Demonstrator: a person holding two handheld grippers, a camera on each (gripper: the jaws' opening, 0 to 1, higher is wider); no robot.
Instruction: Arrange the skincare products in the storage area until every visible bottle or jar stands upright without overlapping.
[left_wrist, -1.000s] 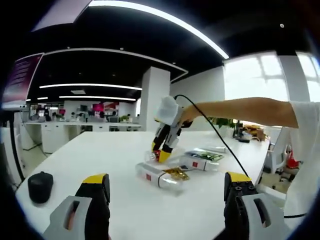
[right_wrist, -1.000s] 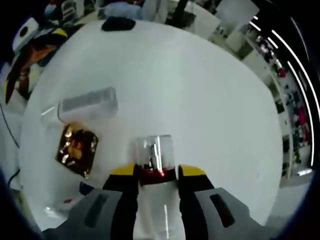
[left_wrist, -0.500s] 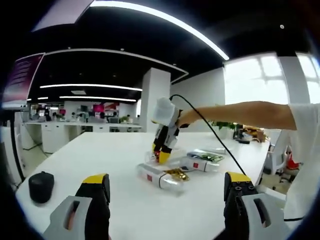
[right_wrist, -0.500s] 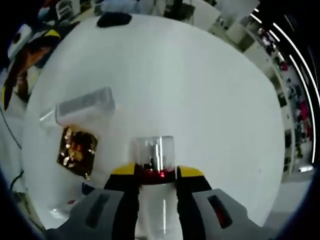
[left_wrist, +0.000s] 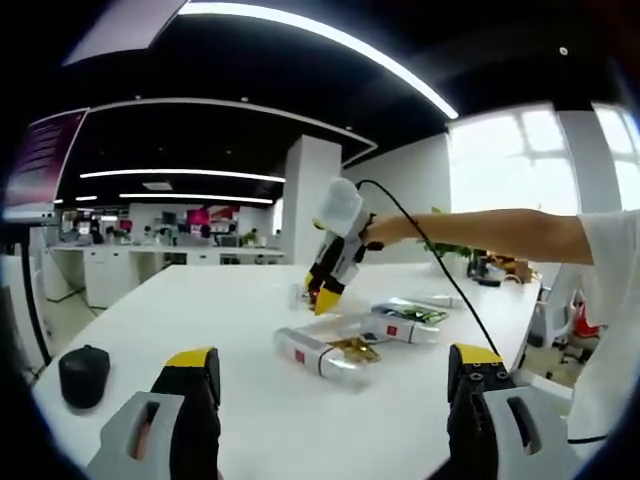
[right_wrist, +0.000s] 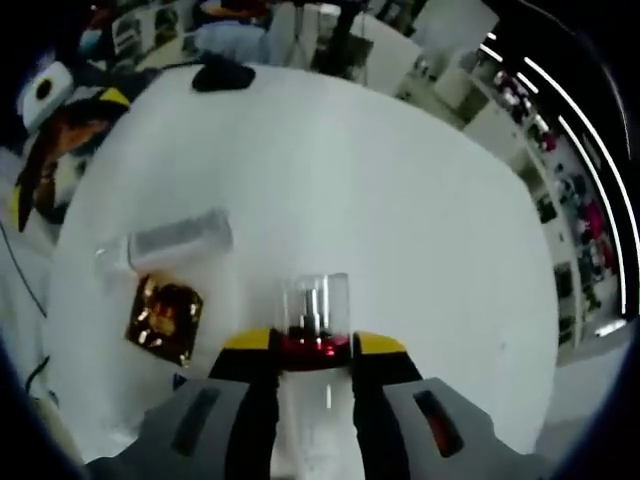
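**Pump bottle held over the white counter**

Nearest in the right gripper view, the right tool (right_wrist: 304, 350) is seen clamped on a clear pump bottle (right_wrist: 315, 315), its yellow-tipped jaws pressed to the red collar below the transparent cap. In the left gripper view that same tool (left_wrist: 322, 298) is shown above the counter (left_wrist: 250, 400) at the end of an outstretched arm (left_wrist: 480, 225), the bottle gripped at its tip. Closer in that view, the left tool (left_wrist: 335, 372) is held wide open, nothing between its jaws. Just beyond, a clear bottle (left_wrist: 320, 352) is seen lying on its side, a gold packet (left_wrist: 352, 348) touching it. Behind these, another bottle with a red label (left_wrist: 395, 327) is laid flat, a green-printed item (left_wrist: 412, 311) beside it. Off to the side, a black round object (left_wrist: 82, 374) is set on the counter.
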